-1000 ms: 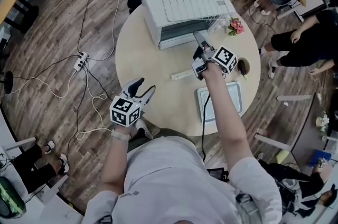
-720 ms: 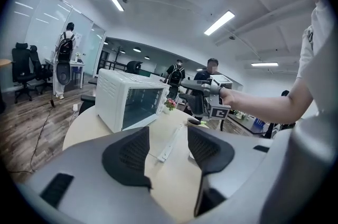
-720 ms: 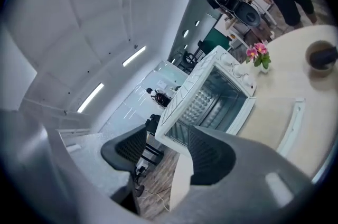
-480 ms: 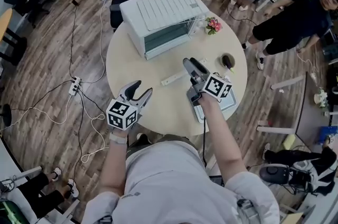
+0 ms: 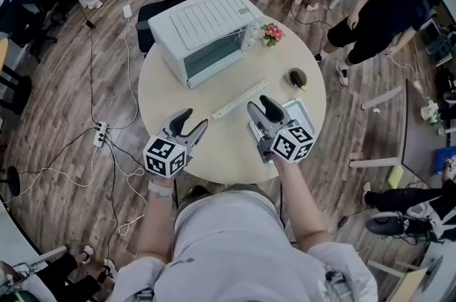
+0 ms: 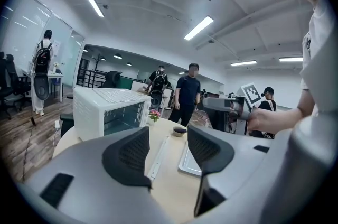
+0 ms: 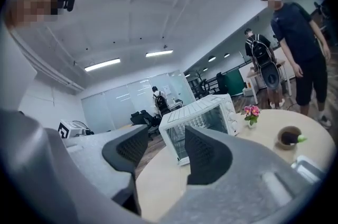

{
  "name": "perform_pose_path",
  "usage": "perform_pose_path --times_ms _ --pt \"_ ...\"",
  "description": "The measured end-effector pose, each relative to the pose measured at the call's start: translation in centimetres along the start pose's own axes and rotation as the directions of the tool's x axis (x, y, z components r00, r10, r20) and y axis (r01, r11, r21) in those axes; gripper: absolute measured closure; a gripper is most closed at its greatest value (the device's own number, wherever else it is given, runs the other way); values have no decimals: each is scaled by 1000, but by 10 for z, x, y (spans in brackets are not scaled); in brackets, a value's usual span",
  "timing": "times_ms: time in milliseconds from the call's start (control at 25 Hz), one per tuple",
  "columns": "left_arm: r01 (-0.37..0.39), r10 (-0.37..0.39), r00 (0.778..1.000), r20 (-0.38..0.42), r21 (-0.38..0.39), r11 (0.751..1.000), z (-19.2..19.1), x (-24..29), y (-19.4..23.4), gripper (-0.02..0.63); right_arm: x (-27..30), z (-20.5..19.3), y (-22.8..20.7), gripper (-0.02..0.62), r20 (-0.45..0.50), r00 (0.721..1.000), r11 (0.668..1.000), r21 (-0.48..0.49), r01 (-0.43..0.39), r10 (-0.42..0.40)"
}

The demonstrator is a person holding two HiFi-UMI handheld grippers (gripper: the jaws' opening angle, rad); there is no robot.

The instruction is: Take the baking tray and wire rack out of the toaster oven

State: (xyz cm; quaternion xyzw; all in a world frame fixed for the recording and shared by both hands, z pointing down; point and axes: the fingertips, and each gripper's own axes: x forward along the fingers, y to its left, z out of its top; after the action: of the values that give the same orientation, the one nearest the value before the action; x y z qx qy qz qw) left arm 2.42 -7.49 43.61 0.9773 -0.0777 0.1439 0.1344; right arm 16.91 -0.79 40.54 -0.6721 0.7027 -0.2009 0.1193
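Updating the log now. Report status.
Left gripper open, empty; right gripper closing on nothing. Baking tray on table beside it; toaster oven door looks shut. White strip lies before oven.

I saw the tabletop (image 5: 171,97) steeply from overhead; both gripper views skimmed low across it, sharing the toaster oven (image 5: 206,30).

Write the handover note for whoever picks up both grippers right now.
Left gripper: open, empty, held near the round table's front edge.
Right gripper: jaws apart and closing, nothing between them, held over the near end of the baking tray.
Baking tray: out, flat on the table, right of a long white strip.
Toaster oven: on the table's far side, door looks shut.
Done: tray out.
Left: the wire rack cannot be made out on the table. Check inside the oven and take it out if it is there.
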Motion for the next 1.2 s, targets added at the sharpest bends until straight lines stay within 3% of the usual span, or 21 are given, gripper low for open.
perform_pose_path --times_ms 360,1200 --pt "73 -74 997 20 50 996 13 3 -24 393 -38 -5 13 379 25 998 978 -197 65 -61" --pt "132 -135 991 28 66 989 9 6 -39 393 -64 -30 22 380 21 991 966 -224 133 -131"
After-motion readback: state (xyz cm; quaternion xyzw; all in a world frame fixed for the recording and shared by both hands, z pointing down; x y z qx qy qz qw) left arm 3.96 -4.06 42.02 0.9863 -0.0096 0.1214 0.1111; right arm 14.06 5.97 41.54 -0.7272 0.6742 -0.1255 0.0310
